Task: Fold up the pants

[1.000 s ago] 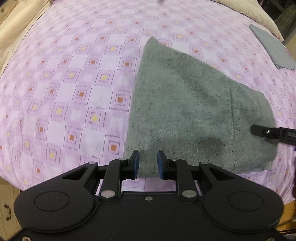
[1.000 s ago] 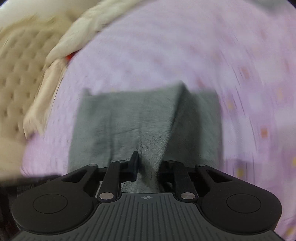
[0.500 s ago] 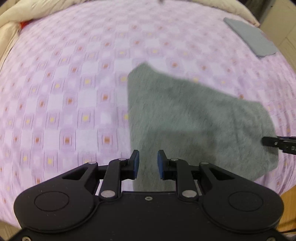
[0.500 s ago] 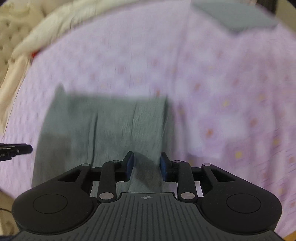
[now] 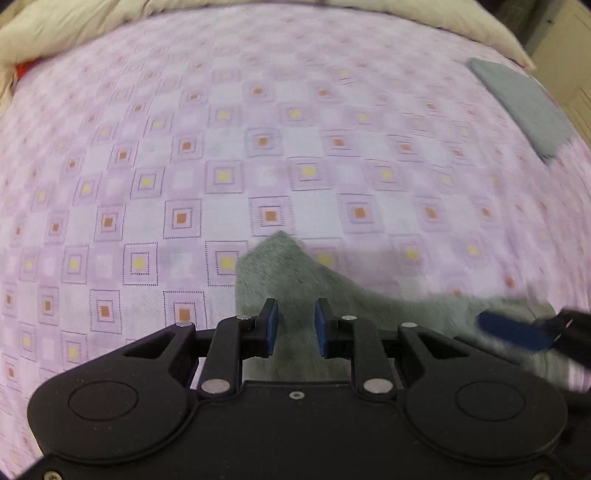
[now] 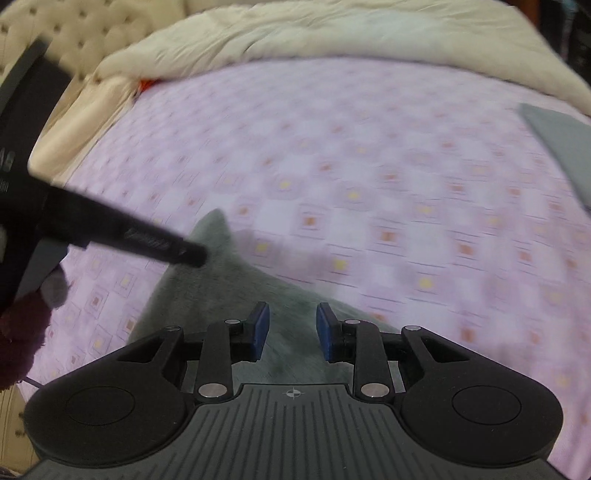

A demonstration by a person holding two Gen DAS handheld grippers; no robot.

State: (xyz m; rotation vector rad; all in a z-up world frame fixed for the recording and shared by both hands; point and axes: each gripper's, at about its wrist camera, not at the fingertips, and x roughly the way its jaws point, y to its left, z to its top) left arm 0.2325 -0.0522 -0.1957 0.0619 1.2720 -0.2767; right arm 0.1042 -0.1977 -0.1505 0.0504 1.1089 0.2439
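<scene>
The grey pants (image 5: 295, 280) lie folded on the lilac patterned bedsheet (image 5: 258, 166), one corner pointing up the bed. My left gripper (image 5: 295, 325) hovers over that corner, open, its blue pads apart with nothing pressed between them. In the right wrist view the same pants (image 6: 221, 295) spread under my right gripper (image 6: 291, 328), which is also open over the cloth. One left gripper finger (image 6: 147, 242) reaches in from the left above the pants' corner. A blurred blue-padded right gripper finger (image 5: 513, 332) shows at the right edge.
A second folded grey cloth (image 5: 524, 107) lies at the far right of the bed. A cream duvet (image 6: 332, 33) is bunched along the head end, with a small red item (image 6: 147, 83) beneath it and a tufted headboard (image 6: 55, 22) behind. A dark red sleeve (image 6: 18, 332) shows low left.
My right gripper let go of the raised fold of pants it pinched and now stands open. Both grippers moved across the pants toward their far corner, so more sheet shows.
</scene>
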